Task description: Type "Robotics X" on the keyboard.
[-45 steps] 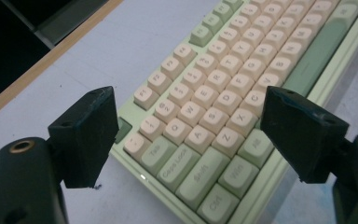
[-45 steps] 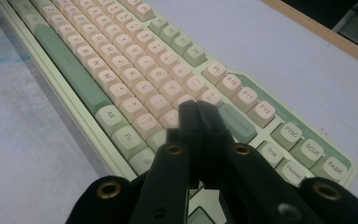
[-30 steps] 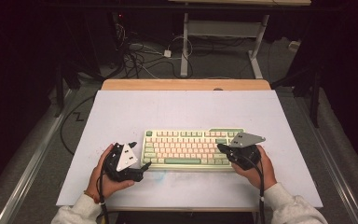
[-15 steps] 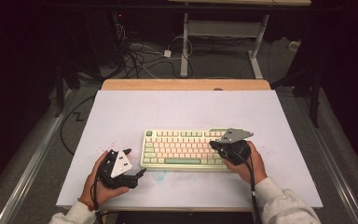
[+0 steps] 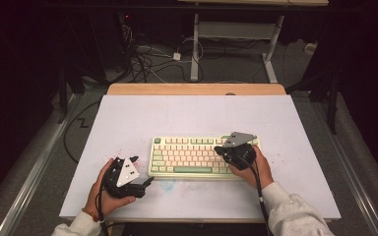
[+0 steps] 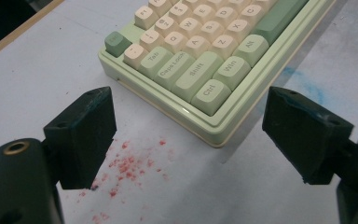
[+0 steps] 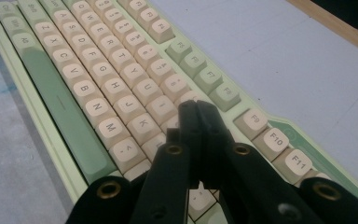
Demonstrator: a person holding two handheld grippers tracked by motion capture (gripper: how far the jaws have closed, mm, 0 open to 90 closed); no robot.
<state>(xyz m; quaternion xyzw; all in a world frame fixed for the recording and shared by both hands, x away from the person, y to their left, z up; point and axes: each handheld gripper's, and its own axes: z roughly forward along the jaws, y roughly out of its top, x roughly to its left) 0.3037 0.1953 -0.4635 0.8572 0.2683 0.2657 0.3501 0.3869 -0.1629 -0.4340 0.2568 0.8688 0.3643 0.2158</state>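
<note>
Right gripper view: keyboard beneath closed right gripper.

keyboard right end cut off, keys under shut jaws hidden, contact perhaps unclear

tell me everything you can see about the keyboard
The keyboard is a compact mechanical-looking board with a pale green plastic case, cream letter keys and green modifier keys, function keys and spacebar. It lies flat on the white table cover, near the person's edge. The right gripper, jaws shut, points down over the keys at its right end; whether it presses one cannot be told. The left gripper is open beside its left corner, not touching. Red specks dot the cover there.
</note>
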